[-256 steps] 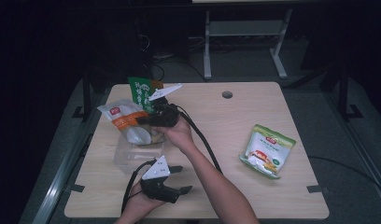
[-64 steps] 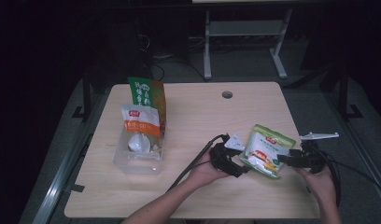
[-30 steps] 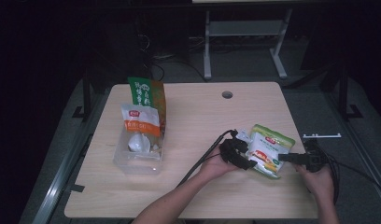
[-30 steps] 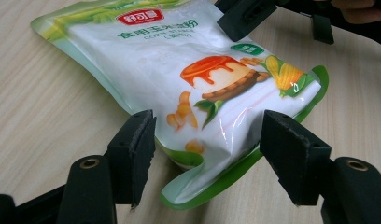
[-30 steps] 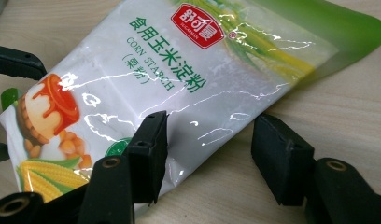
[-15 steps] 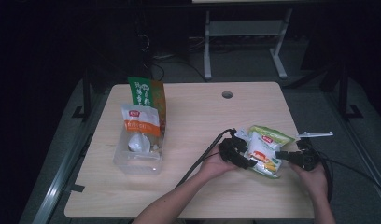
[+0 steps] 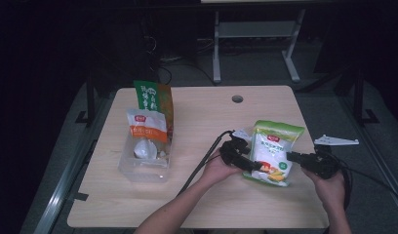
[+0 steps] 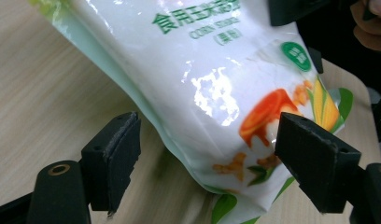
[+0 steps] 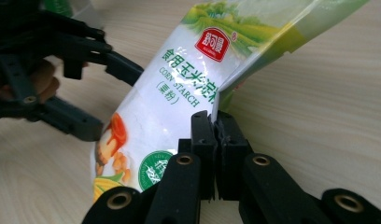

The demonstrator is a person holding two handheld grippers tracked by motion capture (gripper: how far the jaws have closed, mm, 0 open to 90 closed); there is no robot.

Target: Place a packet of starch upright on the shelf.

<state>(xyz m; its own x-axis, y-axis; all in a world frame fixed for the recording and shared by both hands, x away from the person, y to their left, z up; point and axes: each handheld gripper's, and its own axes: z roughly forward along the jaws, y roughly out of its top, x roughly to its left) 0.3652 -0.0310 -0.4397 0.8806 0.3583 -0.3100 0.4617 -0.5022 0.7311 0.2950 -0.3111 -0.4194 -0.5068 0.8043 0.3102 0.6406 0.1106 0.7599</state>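
Right gripper (image 9: 215, 122) is clamped on the side seam of the starch bag (image 7: 272, 151) near the table's (image 7: 207, 204) right edge. Left gripper (image 8: 205, 154) jaws, just opening, stand apart around the bag's lower end.

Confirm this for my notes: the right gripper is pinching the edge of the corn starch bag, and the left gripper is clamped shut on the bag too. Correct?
Not quite. The right gripper does pinch the corn starch bag by its edge, but the left gripper is open: in the left gripper view its pads stand wide on either side of the bag.
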